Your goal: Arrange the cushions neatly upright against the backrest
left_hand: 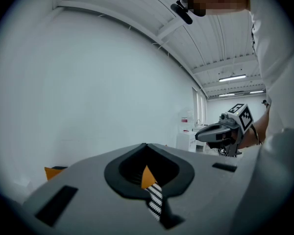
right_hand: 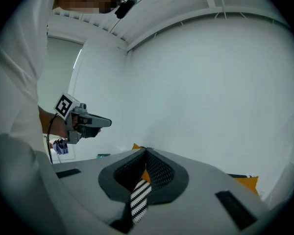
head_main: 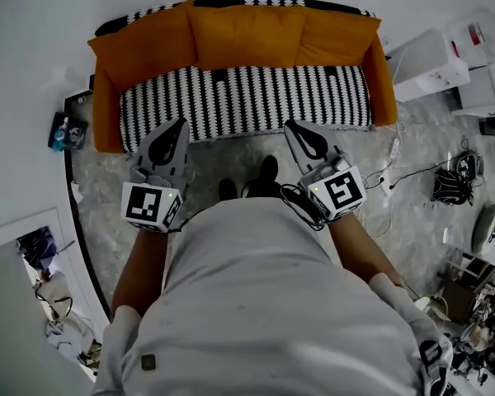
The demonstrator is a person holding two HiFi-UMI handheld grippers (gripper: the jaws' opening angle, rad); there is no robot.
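The left gripper [head_main: 178, 127] has its grey jaws pressed together with nothing pinched between them. The left gripper view shows only a sliver of orange and black-and-white stripe through the slot behind the closed tips. The right gripper [head_main: 295, 129] is the same, its jaws closed on nothing, and it is held level with the left one and well apart from it. Straight ahead of both pairs of jaws stands the orange-armed sofa [head_main: 107, 115] with its black-and-white zigzag seat pad [head_main: 247, 97]; both sets of tips reach about to the seat's front edge as seen from above. The sofa holds three plump orange fabric cushions [head_main: 247, 35], which sit beyond the jaws at the far side of the seat. They stand upright in a row against the backrest, each touching its neighbour. To the left of the left jaws, just beside the sofa's arm, a small dark open box [head_main: 68, 130] holds blue-and-white items too small to identify. To the right of the right jaws and farther off, past the sofa's other arm, sits a white lidded plastic box [head_main: 429, 64] whose contents cannot be seen. White cables [head_main: 393, 151] trail over the mottled grey floor [head_main: 231, 159] near it. Behind and between the two grippers are the person's black shoes [head_main: 260, 181].
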